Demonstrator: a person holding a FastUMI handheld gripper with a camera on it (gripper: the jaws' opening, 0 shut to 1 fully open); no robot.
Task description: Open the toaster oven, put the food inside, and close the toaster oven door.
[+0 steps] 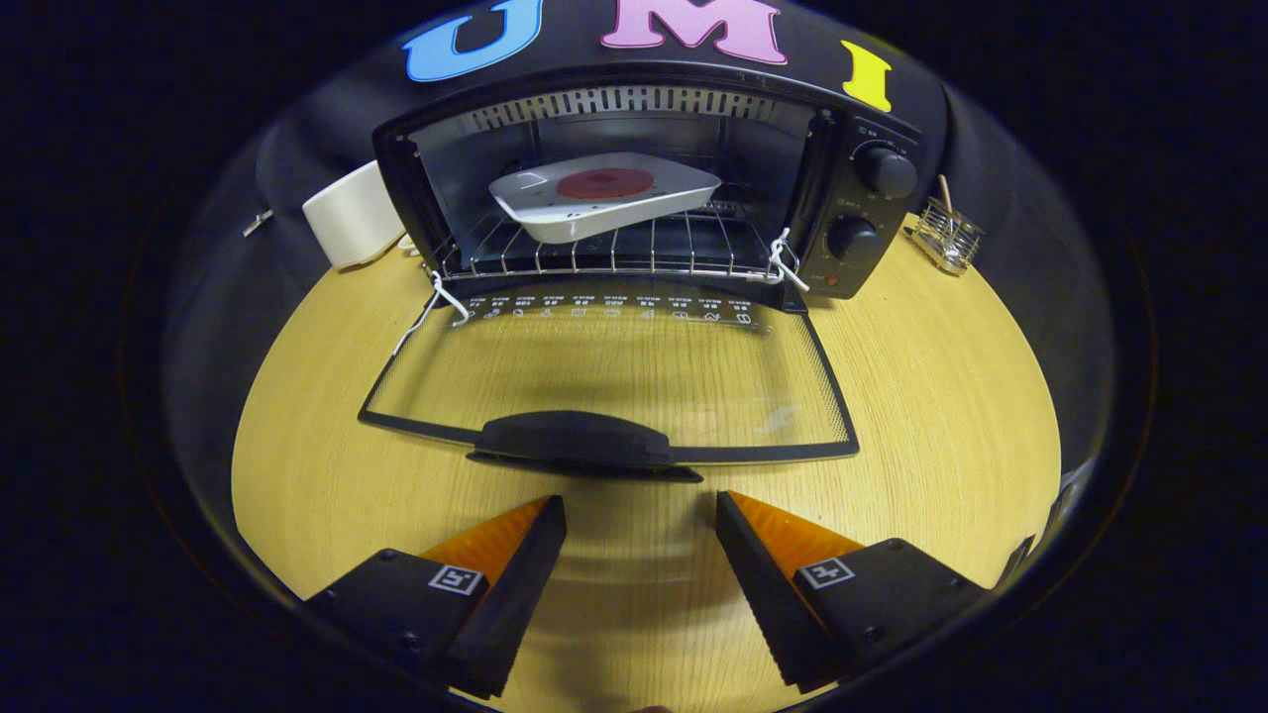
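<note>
The black metal toaster oven (634, 188) has two black round knobs (885, 171) and a small red spot low on its control panel, a silvery wire rack (614, 253) inside, and a clear glass door (614, 371) edged in black with a fine black dot border, a row of small white marks along its hinge side and a black curved plastic handle (580, 443). On the rack sits a white shallow dish (604, 198) carrying a dark red round patch of food (605, 183). The pale yellow wood-grain worktop (941, 396) shows fine streaks, a cream-white rounded box (352, 215) stands beside the oven, a silvery wire holder (948, 236) stands on the oven's other side, and each of the open tongs (640, 520) bears a small black-and-white square marker.
</note>
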